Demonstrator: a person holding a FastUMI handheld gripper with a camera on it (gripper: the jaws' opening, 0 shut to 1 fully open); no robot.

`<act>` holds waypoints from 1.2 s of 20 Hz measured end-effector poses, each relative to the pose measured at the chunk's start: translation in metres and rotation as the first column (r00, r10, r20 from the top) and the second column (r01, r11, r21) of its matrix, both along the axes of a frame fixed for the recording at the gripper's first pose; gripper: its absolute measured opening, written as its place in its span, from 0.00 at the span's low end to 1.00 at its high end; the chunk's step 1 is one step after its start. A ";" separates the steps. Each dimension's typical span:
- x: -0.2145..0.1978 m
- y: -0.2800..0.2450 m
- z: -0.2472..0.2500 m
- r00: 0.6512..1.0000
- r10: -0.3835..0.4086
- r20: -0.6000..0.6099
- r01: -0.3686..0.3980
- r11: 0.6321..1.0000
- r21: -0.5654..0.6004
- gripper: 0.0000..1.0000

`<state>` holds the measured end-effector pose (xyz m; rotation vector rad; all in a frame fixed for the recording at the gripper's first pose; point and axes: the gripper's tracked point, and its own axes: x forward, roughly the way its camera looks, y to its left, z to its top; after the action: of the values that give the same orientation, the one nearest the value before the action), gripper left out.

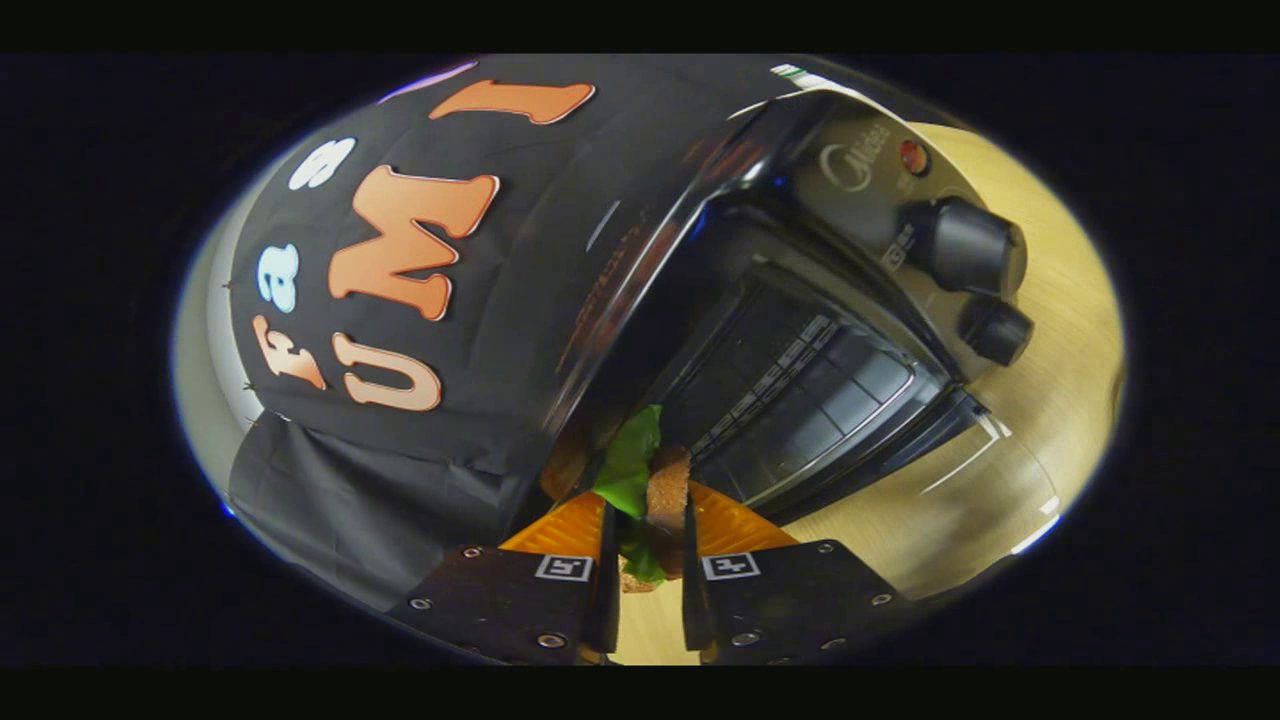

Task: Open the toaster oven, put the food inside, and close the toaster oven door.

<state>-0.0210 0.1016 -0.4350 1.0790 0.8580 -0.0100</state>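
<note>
My gripper (645,520) is shut on a sandwich-like piece of food (650,480), brown bread with green lettuce sticking out between the fingers. Just beyond the fingertips stands the black toaster oven (800,300), seen tilted. Its door (960,470) hangs open downward, and the dark inside with a wire rack (790,380) shows. The food hangs in front of the oven's opening, near its left edge. Two black knobs (975,245) and a red lamp (912,157) sit on the oven's control panel.
The oven stands on a light wooden table (1060,330). Black cloth of the booth wall (420,300) hangs behind and beside the oven, close to its left side.
</note>
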 end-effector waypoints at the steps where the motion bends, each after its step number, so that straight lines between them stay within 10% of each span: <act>1: 0.003 -0.001 -0.004 1.000 -0.006 0.007 0.006 1.000 -0.019 0.26; 8: 0.007 -0.005 -0.009 0.998 0.022 0.061 -0.014 0.991 -0.131 0.34; 15: -0.016 -0.023 0.008 0.973 0.229 0.036 -0.199 0.907 -0.371 0.96; 24: -0.091 -0.018 0.037 0.840 0.539 -0.064 -0.497 0.717 -0.490 0.96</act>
<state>-0.1118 0.0838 -0.3976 0.3272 0.9920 0.2787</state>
